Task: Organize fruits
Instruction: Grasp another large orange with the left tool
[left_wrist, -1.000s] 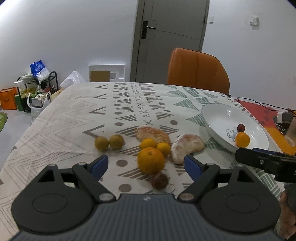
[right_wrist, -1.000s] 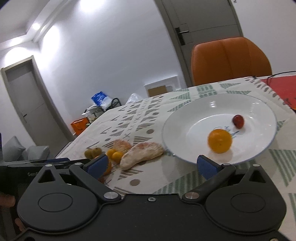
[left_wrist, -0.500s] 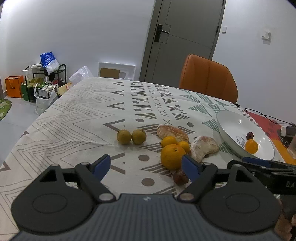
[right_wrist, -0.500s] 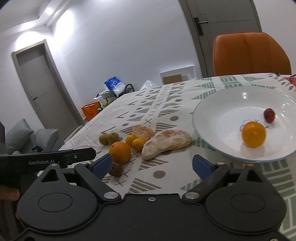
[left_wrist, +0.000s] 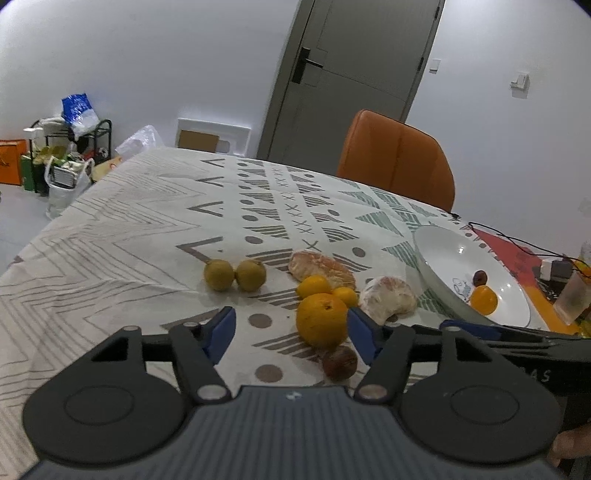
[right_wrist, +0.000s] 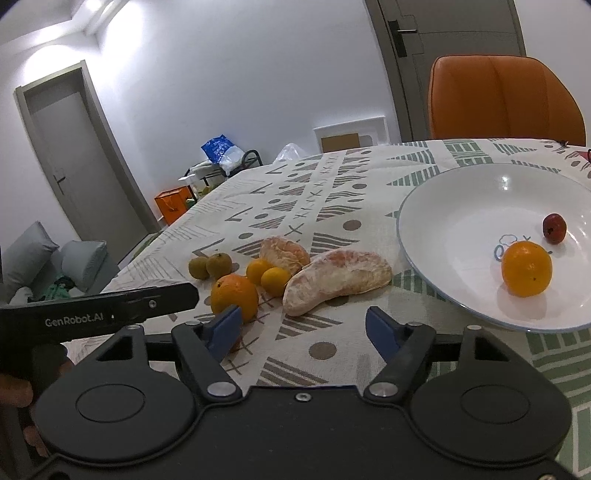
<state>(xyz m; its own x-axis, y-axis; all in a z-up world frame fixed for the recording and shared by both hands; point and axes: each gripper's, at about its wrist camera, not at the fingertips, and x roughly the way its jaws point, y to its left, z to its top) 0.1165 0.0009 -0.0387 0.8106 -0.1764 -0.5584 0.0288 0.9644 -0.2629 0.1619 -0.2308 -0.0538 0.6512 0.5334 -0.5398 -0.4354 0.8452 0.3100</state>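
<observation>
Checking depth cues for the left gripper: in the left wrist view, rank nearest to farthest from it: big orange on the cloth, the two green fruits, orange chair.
1. big orange: on the cloth, just ahead of the open left gripper, toward its right finger.
2. two green fruits: farther back, left of centre, side by side.
3. orange chair: beyond the table's far edge, right of centre.

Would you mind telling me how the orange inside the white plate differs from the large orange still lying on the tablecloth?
The orange in the plate rests on the white plate near a small dark red fruit; the large orange on the tablecloth sits among loose fruit, beside two small tangerines. The plated one lies apart from both grippers, while the tablecloth one sits between the open left gripper fingers. Both are round, bright orange and unpeeled.
</observation>
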